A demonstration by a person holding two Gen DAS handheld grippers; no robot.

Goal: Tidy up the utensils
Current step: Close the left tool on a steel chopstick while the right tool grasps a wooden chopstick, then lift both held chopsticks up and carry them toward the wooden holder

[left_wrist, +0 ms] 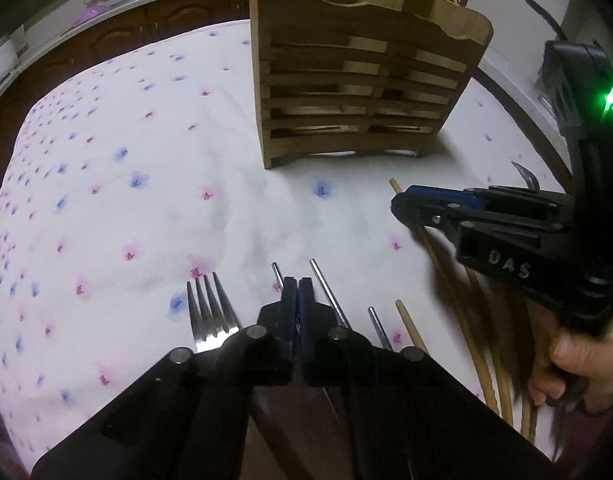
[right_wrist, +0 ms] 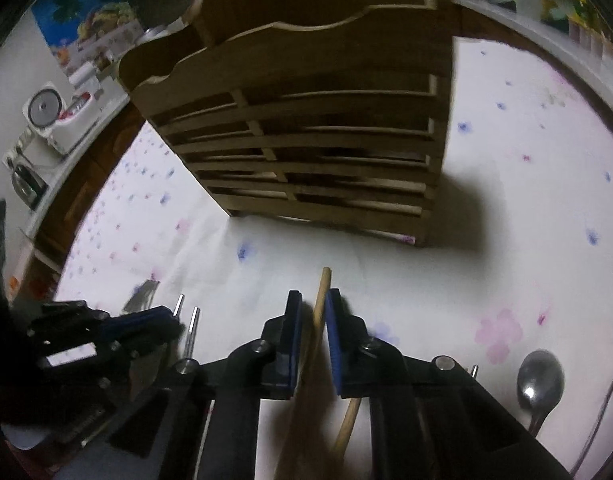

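Wooden chopstick (right_wrist: 321, 300) between pads of right gripper (right_wrist: 312, 308), jaws narrowed onto it, one pad perhaps not fully seated; risk: lift pivots stick, slips, or drags neighbouring wooden chopsticks (left_wrist: 458, 312) lying beneath; left gripper (left_wrist: 296, 292) fully closed, metal chopstick (left_wrist: 330, 292) emerging just right of its tips, another just left; whether one is pinched, cannot tell; risk: empty lift; fork (left_wrist: 210, 312) just left of left gripper; spoon (right_wrist: 540, 384) right of right gripper; slatted wooden holder (left_wrist: 362, 92) ahead on floral surface (left_wrist: 146, 220).
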